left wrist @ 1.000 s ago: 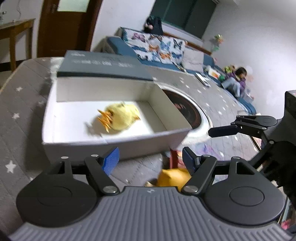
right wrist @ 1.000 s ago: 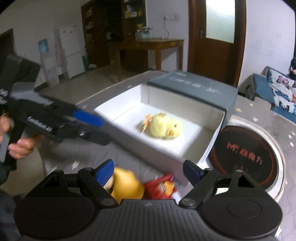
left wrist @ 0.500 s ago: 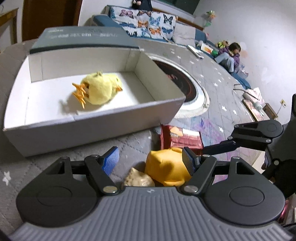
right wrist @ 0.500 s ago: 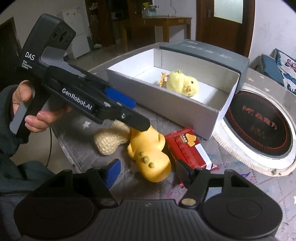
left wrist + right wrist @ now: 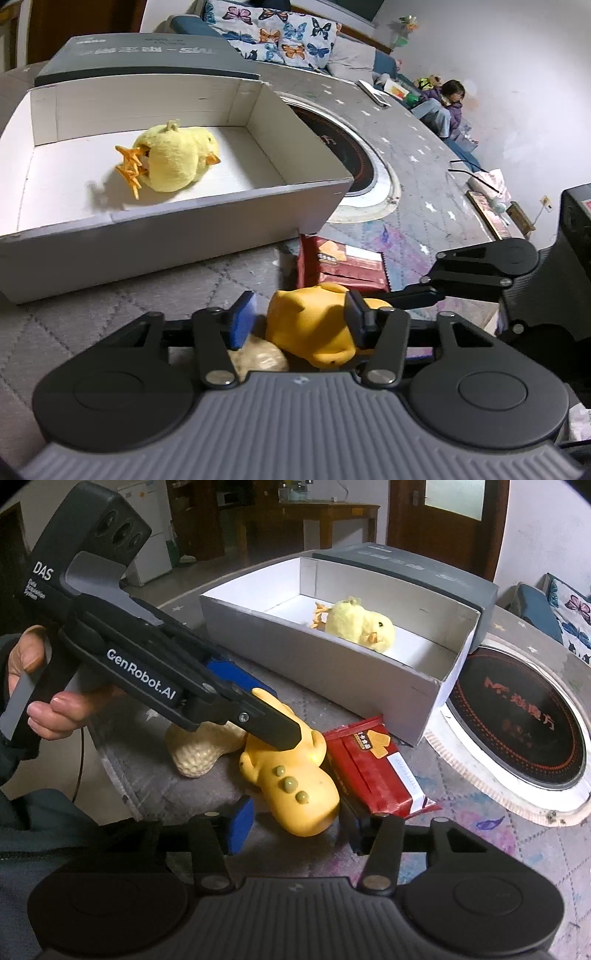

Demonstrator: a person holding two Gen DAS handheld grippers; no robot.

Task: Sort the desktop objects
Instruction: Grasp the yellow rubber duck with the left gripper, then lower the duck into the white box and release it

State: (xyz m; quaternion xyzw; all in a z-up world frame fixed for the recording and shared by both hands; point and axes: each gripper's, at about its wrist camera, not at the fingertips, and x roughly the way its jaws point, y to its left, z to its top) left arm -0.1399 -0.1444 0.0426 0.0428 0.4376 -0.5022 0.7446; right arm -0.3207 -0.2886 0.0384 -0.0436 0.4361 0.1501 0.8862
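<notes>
A yellow rubber toy (image 5: 295, 786) with green bumps lies on the grey tablecloth in front of the white box (image 5: 325, 672). My left gripper (image 5: 298, 320) straddles its head end. The jaws are closing: the right pad touches the toy (image 5: 314, 325) and the left pad stands just clear. My right gripper (image 5: 299, 827) is closing around the tail end with small gaps on both sides. A beige peanut toy (image 5: 199, 749) lies against the yellow toy on its left. A red snack packet (image 5: 373, 768) lies on its right. In the box rests a yellow chick plush (image 5: 173, 158).
The box's grey lid (image 5: 147, 55) stands behind the box. A round black hotplate (image 5: 517, 720) is set into the table to the right. A hand (image 5: 55, 701) holds the left gripper's handle. A sofa and a seated person (image 5: 447, 103) are far off across the room.
Both grippers have come down to the yellow toy. Their jaws have narrowed around it, the left at the head end and the right at the tail end.
</notes>
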